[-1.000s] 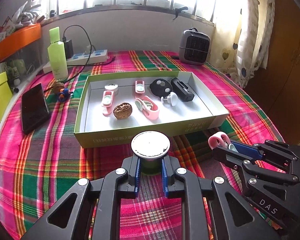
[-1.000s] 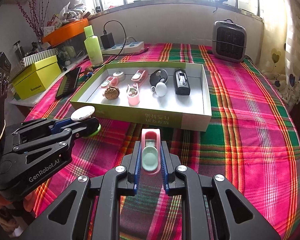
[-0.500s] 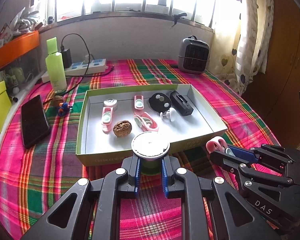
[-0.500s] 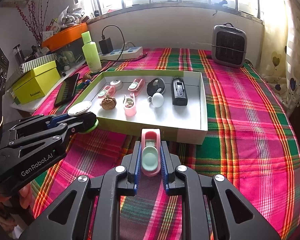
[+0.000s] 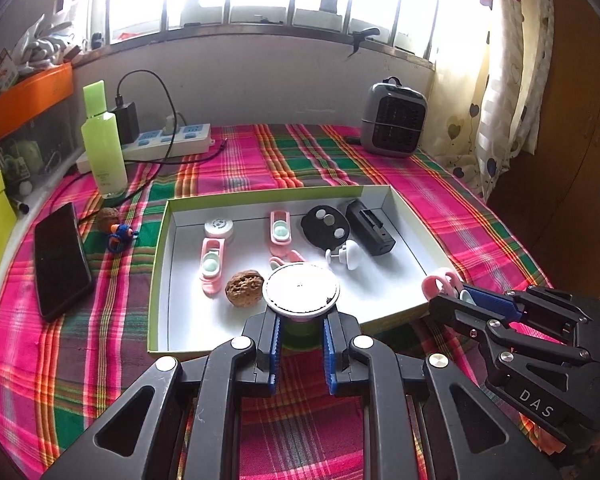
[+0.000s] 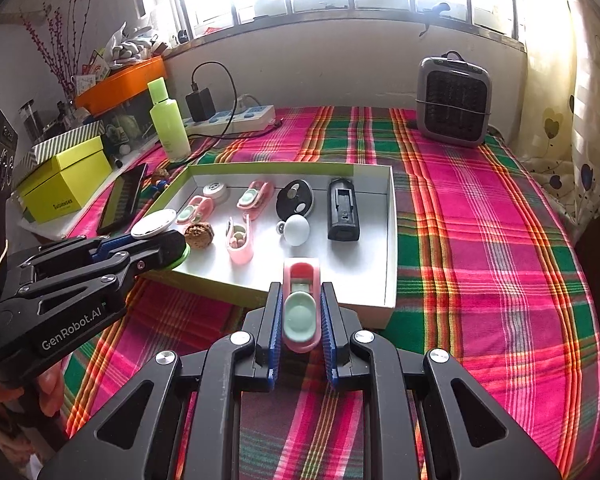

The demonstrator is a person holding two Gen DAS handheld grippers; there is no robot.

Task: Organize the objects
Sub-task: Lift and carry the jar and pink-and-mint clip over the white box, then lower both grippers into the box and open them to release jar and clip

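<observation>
A white-lidded green jar (image 5: 301, 294) is clamped by the left gripper (image 5: 300, 336); a pink clip (image 6: 300, 312) is pinched by the right gripper (image 6: 300, 322), both over the box's near rim (image 6: 236, 290).

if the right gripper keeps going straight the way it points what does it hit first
Probably nothing at once: the right gripper, shut on a pink clip, points over the box's near wall. Further on, the white knob lies roughly in line; height is unclear.

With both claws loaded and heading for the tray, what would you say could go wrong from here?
1. The left claw grips the round white-lidded jar below its wide lid; lowered here, it might land on the walnut.
2. The right claw carries a pink clip just above the tray's near wall and could catch it.
3. The claws are close together and may collide.
</observation>
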